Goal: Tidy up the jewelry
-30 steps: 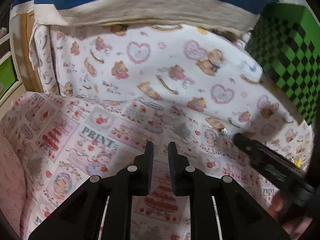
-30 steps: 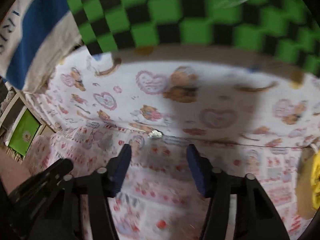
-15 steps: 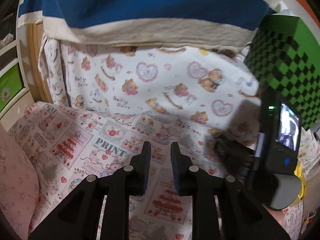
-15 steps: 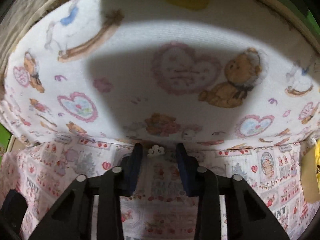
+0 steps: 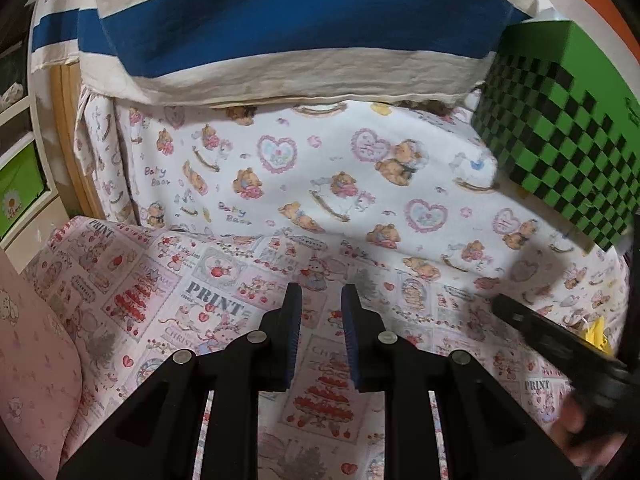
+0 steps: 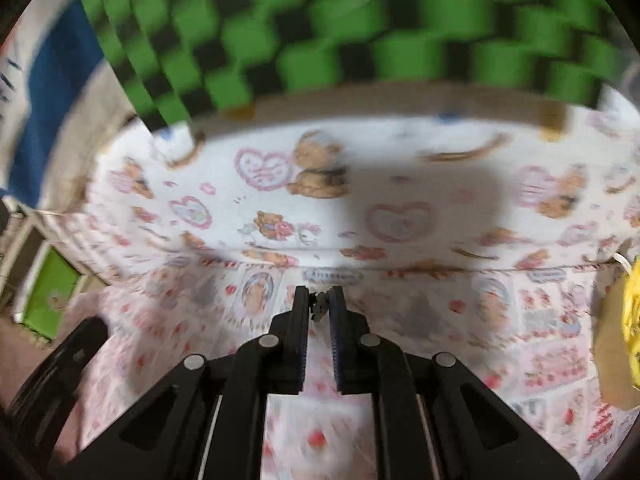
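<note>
Patterned bedding (image 5: 224, 312) fills the left view; the left claw (image 5: 317, 300) hovers over it, narrow and empty, near a green checked box (image 5: 560, 128). In the blurred right view, the right claw (image 6: 319, 300) pinches a tiny trinket (image 6: 319, 307) at its tips. Its direction is unreadable. Sorting looks barely begun; storing remains.

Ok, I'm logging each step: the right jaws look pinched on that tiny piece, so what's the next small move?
Probably lift the right gripper slightly off the patterned sheet and toward the green checkered box. Its jaws are nearly together with a small jewelry piece between the tips; blur hides what it is.
</note>
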Available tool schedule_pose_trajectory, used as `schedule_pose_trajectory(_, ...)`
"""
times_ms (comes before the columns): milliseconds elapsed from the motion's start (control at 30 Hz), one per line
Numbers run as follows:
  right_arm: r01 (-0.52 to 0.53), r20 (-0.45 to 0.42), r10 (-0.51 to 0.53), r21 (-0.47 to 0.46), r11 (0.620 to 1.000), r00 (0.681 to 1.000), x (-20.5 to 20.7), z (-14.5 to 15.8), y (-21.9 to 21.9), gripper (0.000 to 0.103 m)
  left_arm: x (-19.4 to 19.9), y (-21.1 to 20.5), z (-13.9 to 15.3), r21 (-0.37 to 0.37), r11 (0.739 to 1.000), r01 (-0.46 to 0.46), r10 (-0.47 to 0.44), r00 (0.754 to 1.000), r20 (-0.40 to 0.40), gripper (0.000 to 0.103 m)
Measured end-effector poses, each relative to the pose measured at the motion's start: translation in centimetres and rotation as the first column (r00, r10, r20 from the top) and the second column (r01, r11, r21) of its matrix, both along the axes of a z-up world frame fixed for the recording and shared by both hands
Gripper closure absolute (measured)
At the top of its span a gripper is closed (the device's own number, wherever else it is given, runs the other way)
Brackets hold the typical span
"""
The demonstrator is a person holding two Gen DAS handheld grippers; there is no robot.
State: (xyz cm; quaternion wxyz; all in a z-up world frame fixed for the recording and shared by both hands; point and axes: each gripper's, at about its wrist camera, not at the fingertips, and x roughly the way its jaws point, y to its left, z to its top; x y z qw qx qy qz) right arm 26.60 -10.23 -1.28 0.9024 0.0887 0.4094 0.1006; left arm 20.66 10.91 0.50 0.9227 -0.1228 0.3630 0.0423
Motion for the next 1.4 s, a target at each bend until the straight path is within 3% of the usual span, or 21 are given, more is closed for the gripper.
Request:
schedule_pose_trajectory(133,-0.068,0.03,0.065,0.083,0.994,0.997,-3.7,1.9,-3.4,0.094,-0.3,-1.7,0.5,-0.01,0.997,0.074,-0.074,0.997,0.002,0.084)
schedule_pose_trajectory(233,-0.104,0.056,0.098,0.114,0.988,0.994,-6.1,3.3,-5.2,0.094,-0.7,-4.0,0.5,0.029,0.992,0.126,-0.127,0.992,0.009,0.084)
schedule_pose_trajectory(300,-0.109,0.075,0.101,0.109,0.988,0.992,-7.8,3.7,-6.3,0.094,-1.0,-6.0,0.2,0.048,0.984,0.174,-0.175,0.985,0.007,0.076)
schedule_pose_trajectory(500,-0.072,0.102,0.062,0.092,0.993,0.993,-10.4,2.8,-10.5,0.094,-1.0,-11.4,-1.6,0.047,0.933,0.356,-0.353,0.934,-0.056,0.075)
schedule_pose_trajectory(667,-0.037,0.129,0.027,0.078,0.996,0.991,-11.6,1.9,-13.2,0.094,-0.3,-12.9,-3.1,-0.021,0.897,0.441,-0.44,0.889,-0.123,0.075)
schedule_pose_trajectory(833,-0.032,0.162,0.013,0.113,0.993,0.987,-12.3,2.0,-14.3,0.094,0.0,-14.4,-4.3,0.011,0.889,0.459,-0.451,0.878,-0.157,0.081)
schedule_pose_trajectory(933,-0.043,0.169,0.021,0.126,0.991,0.985,-12.4,2.4,-14.5,0.094,0.2,-15.5,-4.8,0.077,0.885,0.458,-0.441,0.881,-0.173,0.082)
schedule_pose_trajectory(1033,-0.042,0.181,0.017,0.13,0.991,0.983,-12.7,2.6,-14.9,0.094,0.2,-15.7,-5.1,0.037,0.882,0.47,-0.456,0.871,-0.182,0.087)
schedule_pose_trajectory(1200,-0.029,0.175,0.004,0.138,0.99,0.985,-12.8,2.4,-15.6,0.094,0.0,-16.6,-5.1,0.067,0.887,0.456,-0.437,0.878,-0.196,0.098)
schedule_pose_trajectory(1267,-0.018,0.178,-0.006,0.137,0.99,0.984,-12.9,2.4,-15.8,0.094,0.0,-17.1,-5.2,0.046,0.883,0.467,-0.45,0.87,-0.201,0.099)
schedule_pose_trajectory(1400,-0.013,0.198,-0.016,0.143,0.99,0.98,-13.3,2.8,-16.2,0.094,-0.5,-17.1,-4.6,0.063,0.887,0.457,-0.439,0.879,-0.183,0.101)
